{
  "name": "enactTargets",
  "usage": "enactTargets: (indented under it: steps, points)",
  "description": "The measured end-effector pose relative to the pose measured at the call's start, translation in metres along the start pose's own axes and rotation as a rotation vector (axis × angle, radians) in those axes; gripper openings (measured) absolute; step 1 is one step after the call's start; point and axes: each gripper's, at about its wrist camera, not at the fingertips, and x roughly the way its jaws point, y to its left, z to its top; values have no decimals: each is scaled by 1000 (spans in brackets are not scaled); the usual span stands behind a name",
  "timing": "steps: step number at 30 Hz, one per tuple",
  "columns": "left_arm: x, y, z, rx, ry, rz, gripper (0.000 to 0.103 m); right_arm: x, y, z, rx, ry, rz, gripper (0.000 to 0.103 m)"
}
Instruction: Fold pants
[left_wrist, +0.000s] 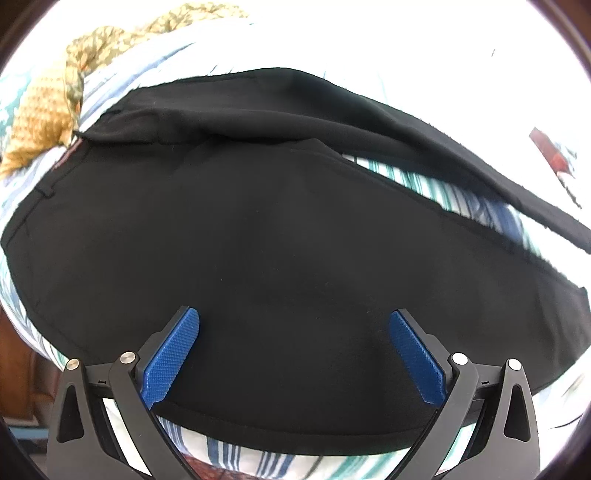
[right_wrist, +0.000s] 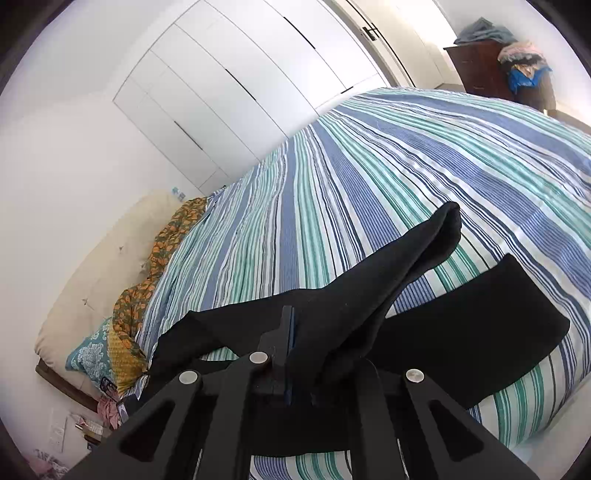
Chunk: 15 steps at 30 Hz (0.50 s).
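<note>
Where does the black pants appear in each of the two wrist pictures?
Left wrist view: the black fabric pants fill the middle, spread flat under the open left tool.
Right wrist view: the pants lie at lower centre, one part lifted in the shut right tool.
Shared landmark: the blue-green striped bedcover.

Pants (right_wrist: 461, 328) lie on the bedspread (right_wrist: 369, 166); pillow (right_wrist: 88, 354) left of them.

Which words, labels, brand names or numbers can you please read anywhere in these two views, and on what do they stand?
None can be read.
Reddish label inside the waistband of the black fabric pants: blurred, unreadable.
Papers on the floor beside the bed with the blue, green and white striped cover: too small to read.
</note>
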Motion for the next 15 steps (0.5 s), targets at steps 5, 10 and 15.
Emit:
enactTargets:
  steps: [5,10,15]
  points:
    - [-2,5,6,-45,19,-42,102,-6,9,1,-34,-1,15,7]
    - [-2,6,9,-41,32,-57,102,-10,7,-1,-30,4,14,7]
    - [-11,17,43,-76,15,-159,102,-18,6,4,-32,-1,16,7]
